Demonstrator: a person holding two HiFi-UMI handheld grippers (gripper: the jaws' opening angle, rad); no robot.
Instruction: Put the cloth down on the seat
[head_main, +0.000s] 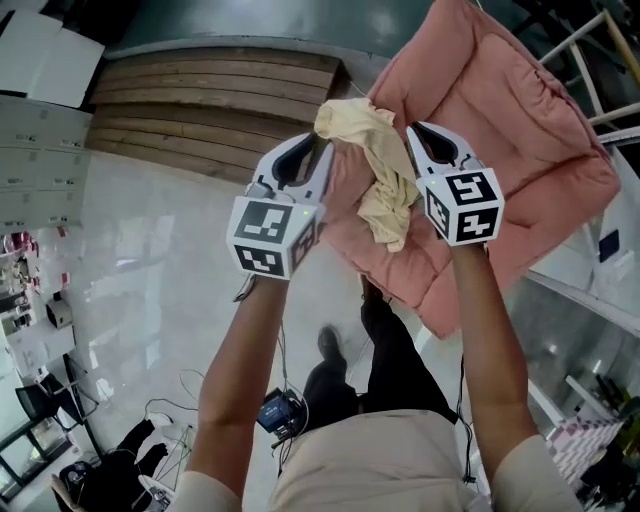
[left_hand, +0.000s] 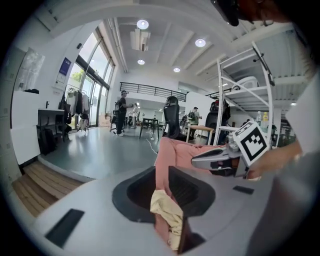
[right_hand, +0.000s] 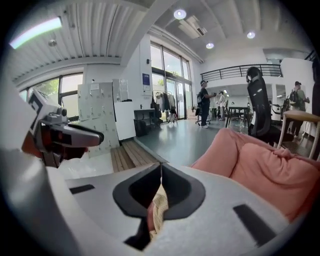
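— Overhead, a pale yellow crumpled cloth (head_main: 375, 170) hangs bunched between two hand-held tongs. It is draped against the pink padded seat cushion (head_main: 480, 110) but not yet laid out on it. How should it go down?

— Lower both sides together until the cloth rests on the flat of the cushion, then release. The left tongs (head_main: 318, 150) appear to pinch a fold of pink cushion along with the cloth. That side probably needs easing off first, or the pad may lift with it.

— And the right tongs (head_main: 425, 140)?

— Pressed almost together, nipping a thin edge of cloth.

— What does each view add?

— Only the head view shows the whole bundle and the cushion's tilt. The left gripper view alone shows pink fabric (left_hand: 161, 170) running up between those pads, with cloth (left_hand: 167, 215) below it. The right gripper view shows its tips meeting above the caught cloth (right_hand: 159, 210).
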